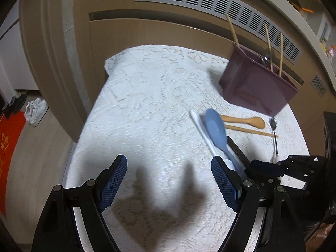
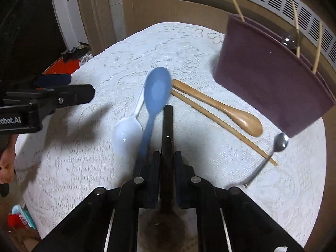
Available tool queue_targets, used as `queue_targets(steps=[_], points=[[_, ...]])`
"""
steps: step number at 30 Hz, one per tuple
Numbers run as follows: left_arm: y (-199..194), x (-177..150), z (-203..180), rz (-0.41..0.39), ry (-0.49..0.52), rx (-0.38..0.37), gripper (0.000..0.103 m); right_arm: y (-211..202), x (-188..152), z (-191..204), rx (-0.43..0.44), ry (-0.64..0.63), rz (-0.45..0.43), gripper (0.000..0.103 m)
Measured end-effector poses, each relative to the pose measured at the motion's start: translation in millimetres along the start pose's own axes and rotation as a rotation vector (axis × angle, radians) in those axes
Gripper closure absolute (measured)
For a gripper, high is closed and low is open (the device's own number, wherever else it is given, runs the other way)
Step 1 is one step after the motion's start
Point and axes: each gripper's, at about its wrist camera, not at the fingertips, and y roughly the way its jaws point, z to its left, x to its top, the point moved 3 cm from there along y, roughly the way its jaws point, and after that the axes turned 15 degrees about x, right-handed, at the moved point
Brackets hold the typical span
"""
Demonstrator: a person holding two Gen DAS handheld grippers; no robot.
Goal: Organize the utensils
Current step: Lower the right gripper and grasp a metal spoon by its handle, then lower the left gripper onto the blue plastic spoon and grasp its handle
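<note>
My right gripper [image 2: 167,157] is shut on the handle of a black utensil [image 2: 168,126], whose end points toward the purple holder [image 2: 271,84]. The holder [image 1: 256,84] has chopsticks and a metal spoon standing in it. On the white lace cloth lie a blue spoon [image 2: 156,92], a white spoon [image 2: 128,132], a wooden spoon [image 2: 226,109], a wooden chopstick [image 2: 220,126] and a metal spoon [image 2: 277,145]. My left gripper [image 1: 169,180] is open and empty over the cloth, left of the blue spoon [image 1: 215,129]. The right gripper [image 1: 271,172] shows at its right.
The round table [image 1: 147,113] stands against a beige cabinet with a vent grille [image 1: 210,2]. White shoes [image 1: 35,111] and a red mat [image 1: 8,142] lie on the floor to the left. A hand [image 2: 6,163] holds the left gripper.
</note>
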Motion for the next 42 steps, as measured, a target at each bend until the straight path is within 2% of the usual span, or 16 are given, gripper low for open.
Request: queue_targets(steps=[5, 13, 19, 24, 29, 30, 32, 34, 36, 38, 39, 41, 42], points=[[-0.5, -1.1, -22.5, 0.007, 0.061, -0.011, 0.021, -30.8, -16.6, -21.3, -0.051, 0.037, -0.065, 0.092], [1.1, 3.3, -67.6, 0.015, 0.159, -0.042, 0.021, -86.6, -49.0, -82.2, -0.118, 0.199, -0.172, 0.092], [12.9, 16.2, -79.2, 0.057, 0.103, -0.094, 0.021, -106.5, -73.3, -106.8, -0.164, 0.271, -0.211, 0.092], [28.9, 32.1, -83.8, 0.089, 0.042, -0.079, 0.021, -107.4, -85.2, -114.3, -0.157, 0.303, -0.219, 0.092], [47.9, 41.6, -96.5, 0.096, 0.075, 0.005, 0.021, -105.4, -90.9, -116.5, -0.146, 0.309, -0.219, 0.092], [49.9, 41.3, -97.7, 0.096, 0.078, 0.004, 0.021, -103.8, -90.8, -115.8, -0.147, 0.307, -0.219, 0.092], [55.2, 40.4, -102.7, 0.096, 0.086, -0.013, 0.024, -104.8, -92.0, -114.9, -0.147, 0.306, -0.219, 0.092], [56.2, 39.3, -107.4, 0.064, 0.114, 0.021, 0.029, -104.6, -92.7, -115.1, -0.144, 0.306, -0.220, 0.092], [56.4, 37.8, -112.1, 0.032, 0.150, 0.051, 0.039, -104.3, -92.8, -114.1, -0.146, 0.306, -0.219, 0.092], [55.8, 37.3, -112.9, 0.014, 0.166, 0.059, 0.057, -103.9, -92.2, -112.7, -0.151, 0.301, -0.217, 0.092], [55.4, 37.1, -112.6, 0.009, 0.173, 0.061, 0.061, -103.5, -91.9, -112.0, -0.153, 0.299, -0.216, 0.092], [53.3, 36.9, -110.3, 0.001, 0.171, 0.053, 0.076, -102.5, -91.7, -111.4, -0.151, 0.296, -0.214, 0.092], [51.7, 36.7, -107.6, -0.003, 0.165, 0.043, 0.076, -101.9, -91.7, -111.3, -0.150, 0.296, -0.213, 0.092]])
